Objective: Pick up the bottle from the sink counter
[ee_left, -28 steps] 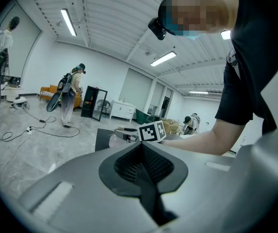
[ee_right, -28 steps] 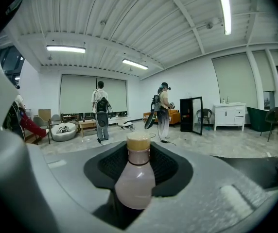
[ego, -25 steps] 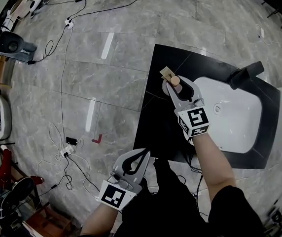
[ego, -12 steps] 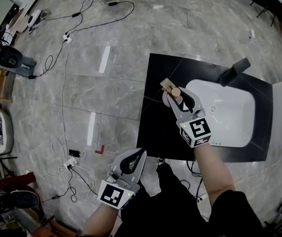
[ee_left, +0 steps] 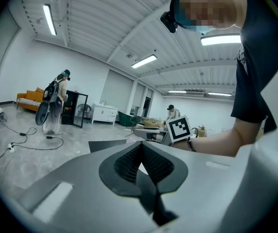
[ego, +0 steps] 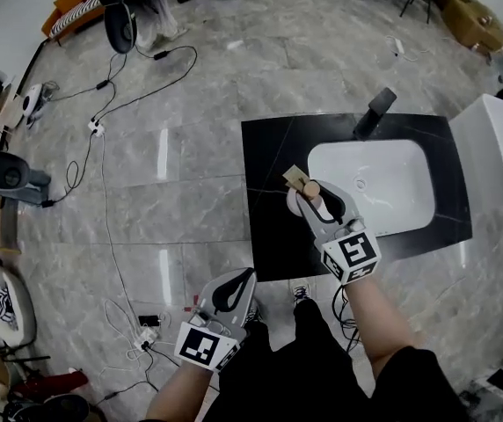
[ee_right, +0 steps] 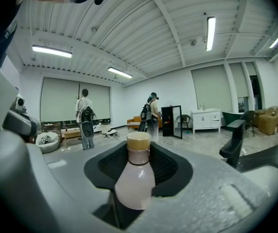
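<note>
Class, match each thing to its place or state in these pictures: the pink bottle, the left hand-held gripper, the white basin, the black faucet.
1. pale pink plastic bottle with tan cap
2. left hand-held gripper
3. white rectangular basin
4. black faucet

a. shut, empty
b. sunk in the black stone counter
c. at the counter's far edge
d. held by the right hand-held gripper

Pairs: 1-d, 2-a, 3-b, 4-c.

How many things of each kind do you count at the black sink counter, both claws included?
Bottle: 1
Claws: 2, the left claw and the right claw
White basin: 1
Black tap: 1
Small tan piece: 1
Total: 6
</note>
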`<state>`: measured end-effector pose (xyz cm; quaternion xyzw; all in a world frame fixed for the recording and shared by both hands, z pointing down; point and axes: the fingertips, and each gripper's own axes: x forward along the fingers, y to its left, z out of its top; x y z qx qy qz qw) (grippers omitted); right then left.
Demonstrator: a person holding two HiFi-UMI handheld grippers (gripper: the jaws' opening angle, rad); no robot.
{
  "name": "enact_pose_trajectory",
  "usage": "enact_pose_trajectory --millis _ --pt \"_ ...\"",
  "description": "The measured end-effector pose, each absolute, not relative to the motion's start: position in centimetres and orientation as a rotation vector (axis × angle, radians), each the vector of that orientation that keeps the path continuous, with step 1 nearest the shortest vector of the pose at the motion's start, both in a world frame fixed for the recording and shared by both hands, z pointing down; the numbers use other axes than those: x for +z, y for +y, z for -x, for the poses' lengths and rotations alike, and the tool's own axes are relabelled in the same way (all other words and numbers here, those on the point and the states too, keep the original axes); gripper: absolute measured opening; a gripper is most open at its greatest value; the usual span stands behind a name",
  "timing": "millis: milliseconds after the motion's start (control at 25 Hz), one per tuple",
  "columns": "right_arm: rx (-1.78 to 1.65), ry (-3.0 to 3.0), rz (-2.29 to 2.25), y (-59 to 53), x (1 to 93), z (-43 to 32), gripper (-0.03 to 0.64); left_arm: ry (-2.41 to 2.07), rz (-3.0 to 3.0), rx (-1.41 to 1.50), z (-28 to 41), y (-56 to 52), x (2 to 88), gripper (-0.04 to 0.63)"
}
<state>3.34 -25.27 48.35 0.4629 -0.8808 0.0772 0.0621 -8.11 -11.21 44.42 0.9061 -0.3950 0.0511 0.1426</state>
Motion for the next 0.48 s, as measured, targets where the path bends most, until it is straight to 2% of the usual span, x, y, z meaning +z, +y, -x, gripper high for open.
enact_pose_trajectory --millis 480 --pt "0.238 -2.558 -1.602 -17.7 45.1 -4.3 0.138 -0.975 -2.717 0.123 9.3 -9.2 42.0 0.003"
